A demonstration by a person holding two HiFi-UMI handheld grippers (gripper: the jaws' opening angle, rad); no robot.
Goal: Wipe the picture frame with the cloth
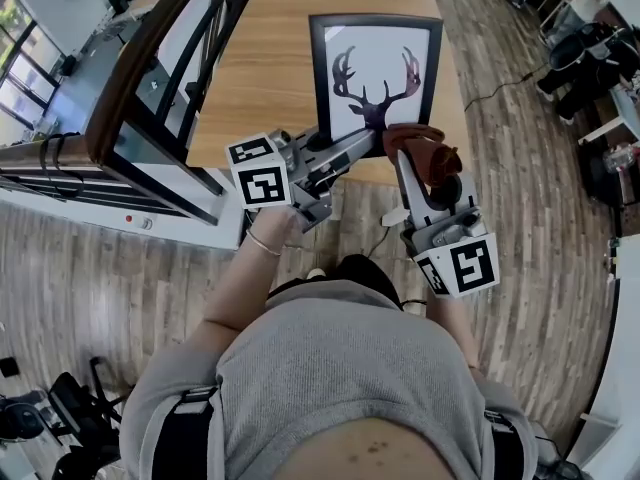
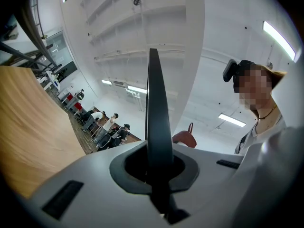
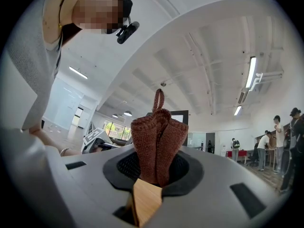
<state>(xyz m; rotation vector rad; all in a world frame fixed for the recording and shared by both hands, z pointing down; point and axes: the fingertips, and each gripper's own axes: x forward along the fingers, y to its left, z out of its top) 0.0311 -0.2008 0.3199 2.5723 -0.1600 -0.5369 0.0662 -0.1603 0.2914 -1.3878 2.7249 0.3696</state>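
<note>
1. The left gripper [image 2: 159, 175] has its jaws clenched on the thin dark edge of the picture frame [image 2: 153, 113]; this edge runs straight up from between them.
2. The right gripper [image 3: 152, 175] has its jaws clenched on the brown knitted cloth [image 3: 159, 137]; the cloth stands out of them as a folded bunch with a small loop on top.
3. The picture frame is held by its lower edge above the near edge of the wooden table [image 1: 270, 58], with the deer print facing the person; the cloth is at the lower right part of the frame, but I cannot tell if it touches yet.
4. The step in hand seems to be the start of the wipe. To do it well, the soft bunch should meet the glass, not the hard jaw tips. The strokes should be light and long; the left grip must stay firm, because a frame held at one place only can turn under a push.
5. Only the head view shows the print and where both grippers stand. The left gripper view shows the frame only edge-on, but it makes the grip plain; the right gripper view shows the folds of the cloth, and the left gripper beyond them.
</note>
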